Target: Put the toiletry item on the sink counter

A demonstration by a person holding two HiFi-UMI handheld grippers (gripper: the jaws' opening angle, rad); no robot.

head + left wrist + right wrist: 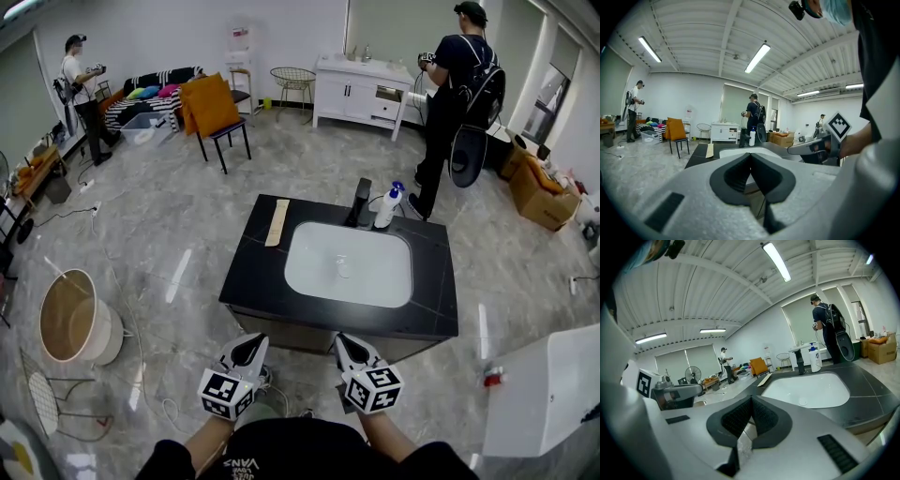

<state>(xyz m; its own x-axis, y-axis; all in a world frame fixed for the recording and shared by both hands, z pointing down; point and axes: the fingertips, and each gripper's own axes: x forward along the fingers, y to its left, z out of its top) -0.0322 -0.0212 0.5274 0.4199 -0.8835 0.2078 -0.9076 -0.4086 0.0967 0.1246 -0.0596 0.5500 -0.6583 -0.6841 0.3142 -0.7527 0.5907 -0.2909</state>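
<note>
Both tools are empty. The left gripper [249, 343] has its jaws pressed together with nothing between them, and the right gripper [344, 343] is closed the same way. Both hang just off the near edge of the sink counter [255, 274], pointing towards it.

The only things that look like toiletries are already on the counter. A white bottle [387, 208] with a blue cap stands at the far edge, just right of the faucet [361, 201]. A flat tan strip [277, 223] lies on the far left part, beside the basin [302, 240]. So the placing looks either done, or not yet begun with some other item that I cannot see.

If a pick comes next, the jaws should spread before they reach the item, not at it. The bottle is tall and narrow, so a grip low on its body, square to its sides, would likely keep it from tipping. Set down, it belongs upright on bare black counter, away from the basin's slope and the counter's edge. The strip lies flat and would probably be easiest to take by one end.

What the strip is cannot be made out, nor can the bottle's print. The floor right under the grippers is partly hidden by them and by the person's arms.
</note>
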